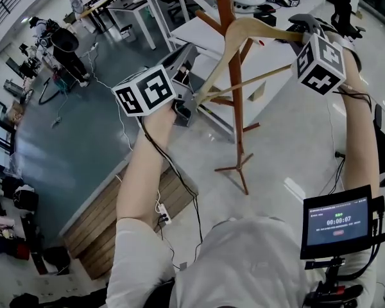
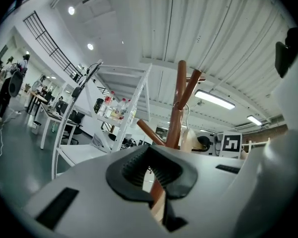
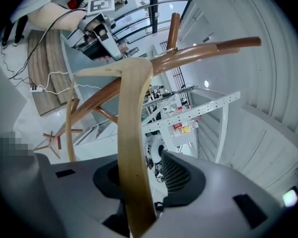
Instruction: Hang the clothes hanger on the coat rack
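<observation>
A pale wooden clothes hanger (image 1: 244, 31) is held up against the brown wooden coat rack (image 1: 234, 95), its top close to the post. My left gripper (image 1: 194, 101) is shut on the hanger's lower left end (image 2: 158, 202); that end shows as a thin strip between the black pads (image 2: 139, 170). My right gripper (image 1: 296, 34) is at the hanger's right arm. That arm (image 3: 131, 133) runs between the right gripper's (image 3: 149, 175) jaws, against the left pad and with a gap to the right pad (image 3: 176, 175), so it is open. The hook is not clearly visible.
The rack's pegs (image 3: 198, 53) branch out above the hanger. White tables (image 1: 141, 5) and a white shelving frame (image 2: 124, 103) stand behind. A wooden platform (image 1: 109, 217) with a power strip lies below left. A small screen (image 1: 337, 222) hangs at my right. People stand at the far left.
</observation>
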Available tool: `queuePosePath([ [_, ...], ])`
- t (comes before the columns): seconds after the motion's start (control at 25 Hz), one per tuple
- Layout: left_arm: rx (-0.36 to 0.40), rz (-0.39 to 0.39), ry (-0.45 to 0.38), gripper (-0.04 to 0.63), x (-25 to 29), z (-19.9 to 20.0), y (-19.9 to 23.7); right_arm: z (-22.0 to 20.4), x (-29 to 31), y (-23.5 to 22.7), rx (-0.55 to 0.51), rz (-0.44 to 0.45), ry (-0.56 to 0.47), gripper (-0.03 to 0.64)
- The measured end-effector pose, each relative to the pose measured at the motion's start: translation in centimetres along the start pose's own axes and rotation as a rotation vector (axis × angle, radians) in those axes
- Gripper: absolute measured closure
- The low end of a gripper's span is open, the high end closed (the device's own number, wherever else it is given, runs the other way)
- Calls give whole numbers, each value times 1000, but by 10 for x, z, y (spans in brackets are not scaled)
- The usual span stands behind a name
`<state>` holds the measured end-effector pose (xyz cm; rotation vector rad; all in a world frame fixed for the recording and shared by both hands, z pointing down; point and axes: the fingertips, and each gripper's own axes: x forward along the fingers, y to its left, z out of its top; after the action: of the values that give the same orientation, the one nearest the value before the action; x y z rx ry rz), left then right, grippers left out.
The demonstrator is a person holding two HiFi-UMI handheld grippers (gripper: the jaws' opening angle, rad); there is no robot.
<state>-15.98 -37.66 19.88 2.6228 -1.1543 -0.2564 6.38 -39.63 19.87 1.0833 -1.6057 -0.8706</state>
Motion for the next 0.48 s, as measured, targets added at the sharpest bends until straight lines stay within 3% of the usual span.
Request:
queuePosePath([
  [0.04,7,-3,3,589,1,-1,-3,1,-2,1,1,1,-20,484],
  [0.2,28,-14,-2,589,1,-2,-18,6,-15,9,-5,49,-83,482],
  [0.32,16,1,0,589,-3,-5,-22,16,-31,19,22,139,-174,482],
  [0.48,17,1,-7,589,-2,-10,-25,30,-42,39,61,272,-293,414],
])
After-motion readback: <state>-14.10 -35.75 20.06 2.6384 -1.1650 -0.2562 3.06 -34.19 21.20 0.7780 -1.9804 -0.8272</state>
